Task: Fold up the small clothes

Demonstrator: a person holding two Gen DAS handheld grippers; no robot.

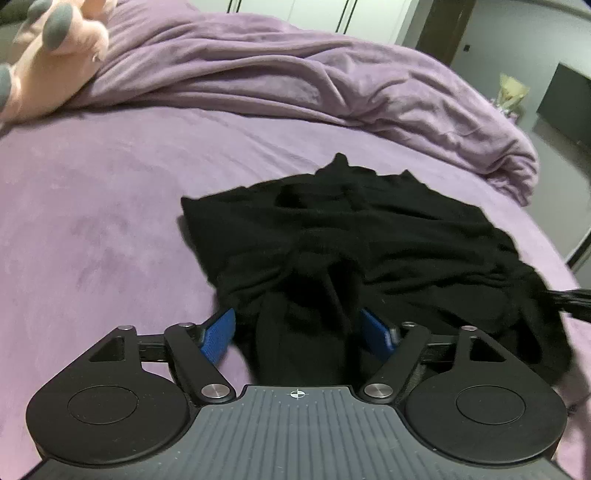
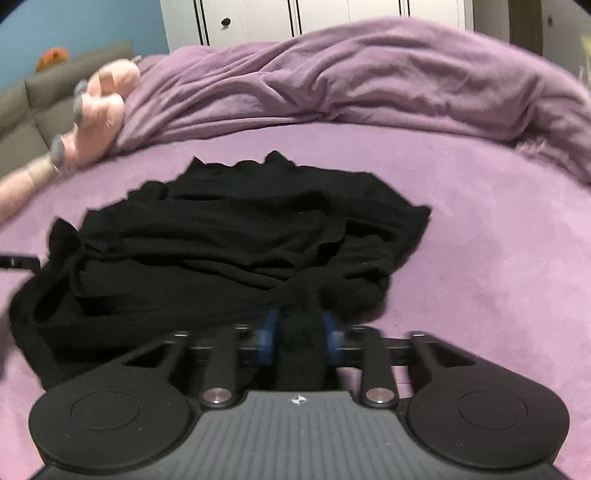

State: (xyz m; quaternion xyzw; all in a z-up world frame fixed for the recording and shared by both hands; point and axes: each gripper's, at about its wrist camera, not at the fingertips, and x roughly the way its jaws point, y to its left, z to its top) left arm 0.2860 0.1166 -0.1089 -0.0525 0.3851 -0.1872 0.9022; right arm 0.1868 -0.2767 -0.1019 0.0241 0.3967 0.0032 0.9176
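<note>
A wide bed covered in a soft purple fleece sheet (image 1: 92,221) carried everything. A crumpled black fabric garment (image 1: 351,236) lay on it near the front edge. Behind it a rumpled purple fleece blanket (image 1: 295,81) was heaped across the bed. A pink plush toy with grey spikes (image 1: 55,48) rested at the far left, touching the blanket.

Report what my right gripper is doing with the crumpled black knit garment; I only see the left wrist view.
Observer: The right gripper is shut on a bunched fold at the near edge of the crumpled black knit garment.
Operator: Say what sits beyond the pink plush toy.
Observer: Past the pink plush toy, a small orange object rests atop a grey sofa back; it is too blurred to identify.
Operator: Describe the white cabinet.
Observer: One white cabinet door carries a round dark knob.
</note>
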